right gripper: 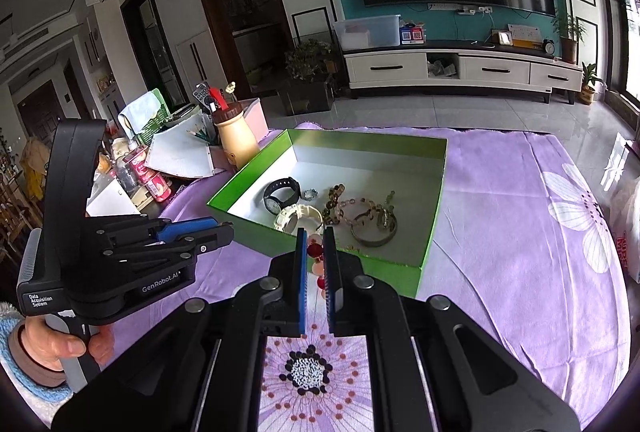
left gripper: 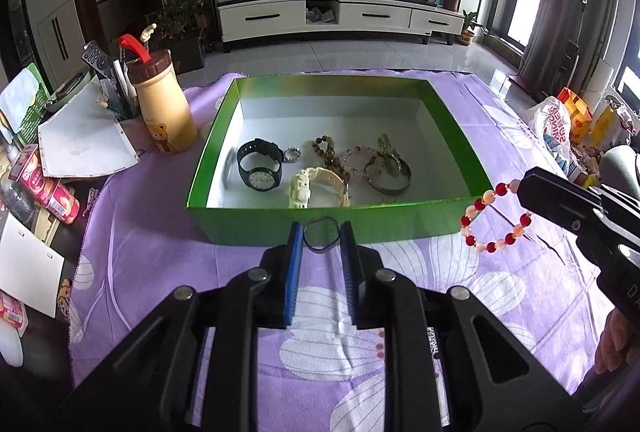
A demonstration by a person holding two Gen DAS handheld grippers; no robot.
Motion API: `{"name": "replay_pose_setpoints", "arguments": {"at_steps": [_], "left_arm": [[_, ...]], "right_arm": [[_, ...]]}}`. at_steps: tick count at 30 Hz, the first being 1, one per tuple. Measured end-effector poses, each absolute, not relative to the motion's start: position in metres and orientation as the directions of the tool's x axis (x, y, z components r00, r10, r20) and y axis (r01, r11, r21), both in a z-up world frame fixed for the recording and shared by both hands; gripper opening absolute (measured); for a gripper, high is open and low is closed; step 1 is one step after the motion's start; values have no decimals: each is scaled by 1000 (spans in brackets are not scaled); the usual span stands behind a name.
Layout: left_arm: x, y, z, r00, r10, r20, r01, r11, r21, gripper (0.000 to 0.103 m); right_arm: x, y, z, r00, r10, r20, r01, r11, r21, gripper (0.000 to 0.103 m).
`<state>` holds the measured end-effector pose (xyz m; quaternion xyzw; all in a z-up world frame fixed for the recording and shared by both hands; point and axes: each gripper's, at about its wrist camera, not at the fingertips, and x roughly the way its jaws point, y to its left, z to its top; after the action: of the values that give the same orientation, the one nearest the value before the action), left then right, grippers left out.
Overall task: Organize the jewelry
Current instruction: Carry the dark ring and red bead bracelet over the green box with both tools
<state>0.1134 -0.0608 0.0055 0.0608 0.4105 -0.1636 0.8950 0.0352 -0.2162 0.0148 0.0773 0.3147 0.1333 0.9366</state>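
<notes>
A green box point(left gripper: 276, 224) stands on the purple flowered cloth point(left gripper: 180, 272). Inside it lie a black watch point(left gripper: 258, 168), a white watch point(left gripper: 308, 188), a brown bead bracelet point(left gripper: 326, 152), a pink bead bracelet point(left gripper: 360, 156) and a metal bangle point(left gripper: 388, 176). My left gripper point(left gripper: 322, 232) hovers just before the box's near wall, shut on a thin black loop point(left gripper: 320, 250) pinched between its tips. To the right, my right gripper point(left gripper: 522, 184) is shut on a red-and-pink bead bracelet point(left gripper: 496, 220) that hangs below it. In the right wrist view those beads point(right gripper: 315, 251) show between the closed pads, near the box's front corner.
A yellow bear bottle point(left gripper: 164, 108), papers, a remote and snack cans crowd the table's left side. Plastic bags and packets point(left gripper: 560, 128) sit at the right. A hand in a blue sleeve point(right gripper: 52, 348) holds the left gripper's handle.
</notes>
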Motion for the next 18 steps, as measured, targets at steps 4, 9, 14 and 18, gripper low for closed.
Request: {"name": "replay_pose_setpoints", "arguments": {"at_steps": [4, 9, 14, 18], "left_arm": [[121, -63, 6, 609, -243, -755, 341, 940, -28, 19], [128, -67, 8, 617, -237, -750, 342, 939, -15, 19], [138, -72, 11, 626, -233, -744, 346, 938, -2, 19], [144, -77, 12, 631, -232, -741, 351, 936, 5, 19]], "right_arm": [[45, -216, 16, 765, 302, -569, -200, 951, 236, 7], [56, -217, 19, 765, 301, -570, -198, 951, 236, 7], [66, -219, 20, 767, 296, -570, -194, 953, 234, 7], [72, -221, 20, 769, 295, -567, -194, 953, 233, 7]]}}
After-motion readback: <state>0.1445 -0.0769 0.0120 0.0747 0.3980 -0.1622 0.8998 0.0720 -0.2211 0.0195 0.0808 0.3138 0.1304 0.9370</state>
